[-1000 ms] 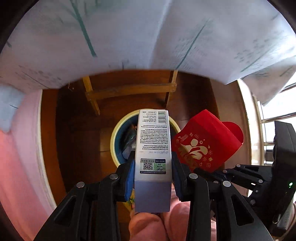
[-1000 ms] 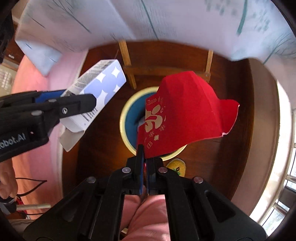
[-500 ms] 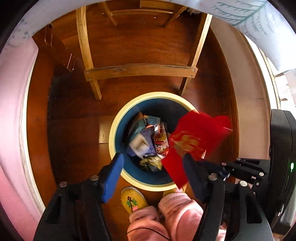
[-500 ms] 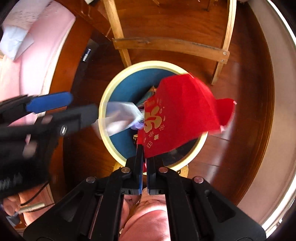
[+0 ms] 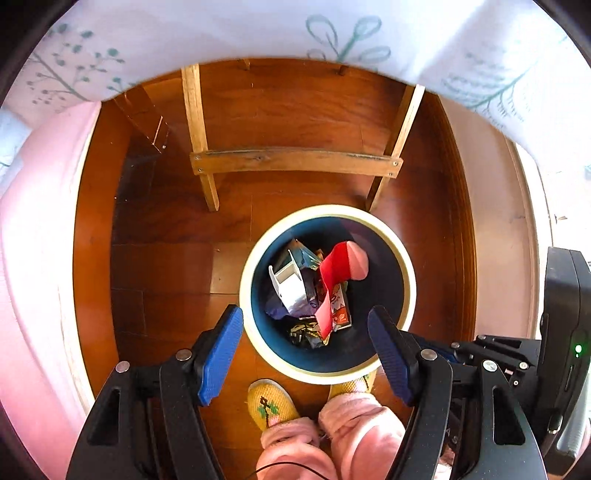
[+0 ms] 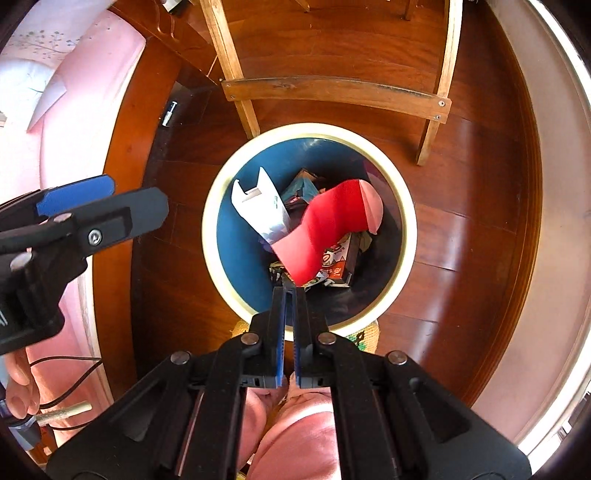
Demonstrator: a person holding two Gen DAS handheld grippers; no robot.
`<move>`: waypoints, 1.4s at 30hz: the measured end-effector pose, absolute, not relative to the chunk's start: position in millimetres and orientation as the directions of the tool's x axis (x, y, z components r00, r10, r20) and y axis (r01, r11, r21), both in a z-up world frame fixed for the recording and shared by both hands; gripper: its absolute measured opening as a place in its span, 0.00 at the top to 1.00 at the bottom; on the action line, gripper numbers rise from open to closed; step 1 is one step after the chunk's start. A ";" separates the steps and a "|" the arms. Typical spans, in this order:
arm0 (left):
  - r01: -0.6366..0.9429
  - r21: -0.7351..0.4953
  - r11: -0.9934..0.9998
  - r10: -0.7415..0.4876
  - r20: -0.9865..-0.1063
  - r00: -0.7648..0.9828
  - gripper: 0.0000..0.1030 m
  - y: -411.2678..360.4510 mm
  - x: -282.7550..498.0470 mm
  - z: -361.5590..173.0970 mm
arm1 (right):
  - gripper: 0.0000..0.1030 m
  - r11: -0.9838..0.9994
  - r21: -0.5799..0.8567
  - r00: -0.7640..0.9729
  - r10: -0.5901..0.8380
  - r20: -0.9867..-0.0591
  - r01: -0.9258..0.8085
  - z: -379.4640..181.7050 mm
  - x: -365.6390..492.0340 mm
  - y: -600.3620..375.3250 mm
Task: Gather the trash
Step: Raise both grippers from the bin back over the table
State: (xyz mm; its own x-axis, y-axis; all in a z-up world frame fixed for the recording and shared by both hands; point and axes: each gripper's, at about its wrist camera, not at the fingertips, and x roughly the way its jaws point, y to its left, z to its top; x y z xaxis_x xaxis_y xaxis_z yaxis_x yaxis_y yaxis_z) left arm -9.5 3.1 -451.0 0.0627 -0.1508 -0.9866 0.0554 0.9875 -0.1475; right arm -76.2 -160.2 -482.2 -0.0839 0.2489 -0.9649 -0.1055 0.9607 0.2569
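Finding the right gripper (image 6: pixel 290 286) hard to read: fingers drawn almost together with only a slit between them, tips meeting the near corner of the red envelope (image 6: pixel 325 218), and not being able to tell whether that corner is pinched or merely touching. Seeing its fingertips hidden in the left view, behind the left gripper's right finger. Holding the left gripper (image 5: pixel 304 314) spread wide and gripping nothing, directly above the near rim of the trash bin (image 5: pixel 247 280). Looking straight ahead of both grippers into the bin, with the red envelope propped across the heap and the white box (image 5: pixel 291 288) just to its left. Making out little of the wrappers beneath, crumpled and in shadow. Losing the far end of the wooden frame (image 5: pixel 295 162) beyond the bin under the hanging tablecloth (image 5: pixel 258 29). Leaving open wooden floor (image 5: pixel 166 266) left of the bin; crowding the near rim with a yellow slipper (image 5: pixel 271 404).
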 end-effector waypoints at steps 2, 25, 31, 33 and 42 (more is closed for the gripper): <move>0.048 -0.148 0.988 -0.152 -0.986 0.074 0.31 6.5 -9.5 -440.1 | 0.99 0.960 0.259 -0.071 0.252 -0.965 -0.106 -472.3 -75.1 -156.2; 0.017 -0.202 0.979 -0.200 -0.942 0.270 0.21 56.3 -34.6 -227.2 | 0.99 0.977 0.212 0.144 0.213 -0.966 -0.023 -259.9 -56.2 -136.1; 0.011 -0.216 0.976 -0.208 -0.919 0.334 0.17 75.2 -44.1 -163.3 | 0.99 0.974 0.225 0.186 0.226 -0.956 -0.027 -198.5 -62.6 -124.2; 0.005 -0.224 0.975 -0.211 -0.911 0.353 0.17 81.4 -46.2 -143.7 | 0.99 0.973 0.226 0.197 0.229 -0.953 -0.039 -180.9 -64.7 -120.0; 0.013 -0.234 0.972 -0.217 -0.875 0.433 0.16 94.5 -52.8 -64.2 | 0.98 0.974 0.219 0.291 0.229 -0.929 -0.065 -91.3 -63.6 -105.0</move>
